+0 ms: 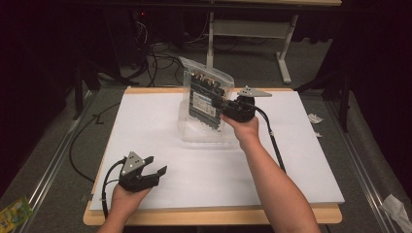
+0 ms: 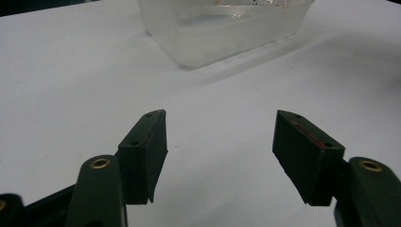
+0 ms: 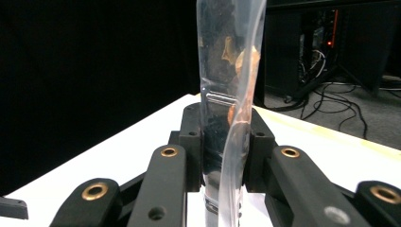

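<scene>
A clear zip bag point(image 1: 204, 94) holding a dark circuit board with copper-coloured parts stands upright above a clear plastic tub point(image 1: 193, 132) near the middle back of the white board. My right gripper point(image 1: 225, 108) is shut on the bag's right edge. In the right gripper view the bag point(image 3: 228, 71) rises between the closed jaws of my right gripper point(image 3: 222, 146). My left gripper point(image 1: 158, 164) rests low at the board's front left, open and holding nothing. In the left gripper view the left gripper point(image 2: 220, 139) stands wide apart, with the tub point(image 2: 222, 33) farther ahead.
The white board point(image 1: 301, 160) lies on a wooden tabletop point(image 1: 214, 216). Black cables point(image 1: 80, 145) run over the floor at the left and back. Table legs point(image 1: 284, 58) stand behind. Paper scraps point(image 1: 315, 118) lie on the floor at the right, and a green packet point(image 1: 13, 211) at bottom left.
</scene>
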{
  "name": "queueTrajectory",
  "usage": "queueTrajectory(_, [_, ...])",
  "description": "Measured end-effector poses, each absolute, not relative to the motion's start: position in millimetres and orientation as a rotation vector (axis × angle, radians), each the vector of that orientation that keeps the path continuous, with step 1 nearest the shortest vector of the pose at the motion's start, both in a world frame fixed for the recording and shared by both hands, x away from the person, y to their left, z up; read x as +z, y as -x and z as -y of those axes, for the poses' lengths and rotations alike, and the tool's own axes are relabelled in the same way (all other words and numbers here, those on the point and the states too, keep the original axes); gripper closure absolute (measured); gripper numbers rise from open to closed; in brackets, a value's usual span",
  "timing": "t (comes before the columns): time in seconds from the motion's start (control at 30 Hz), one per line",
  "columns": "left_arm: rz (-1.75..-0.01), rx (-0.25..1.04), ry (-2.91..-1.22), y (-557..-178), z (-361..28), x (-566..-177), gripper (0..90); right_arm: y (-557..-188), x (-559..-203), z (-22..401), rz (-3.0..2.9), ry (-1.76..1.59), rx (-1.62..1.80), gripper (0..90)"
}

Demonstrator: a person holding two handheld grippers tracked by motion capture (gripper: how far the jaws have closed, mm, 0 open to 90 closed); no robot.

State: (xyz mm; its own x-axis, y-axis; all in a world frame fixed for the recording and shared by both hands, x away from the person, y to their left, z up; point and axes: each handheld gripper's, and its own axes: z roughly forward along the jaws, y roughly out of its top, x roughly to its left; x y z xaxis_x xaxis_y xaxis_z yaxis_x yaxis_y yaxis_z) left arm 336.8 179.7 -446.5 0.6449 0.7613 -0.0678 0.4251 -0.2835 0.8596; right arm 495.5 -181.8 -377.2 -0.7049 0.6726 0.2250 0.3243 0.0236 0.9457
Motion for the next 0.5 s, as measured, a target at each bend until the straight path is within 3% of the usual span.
queueTrajectory(0.5, [-0.929,0.444,-1.923,-336.3,-177.5,-446.9,36.3,-504.5,-386.4,168.8,-1.989,-1.120,1.604,75.3])
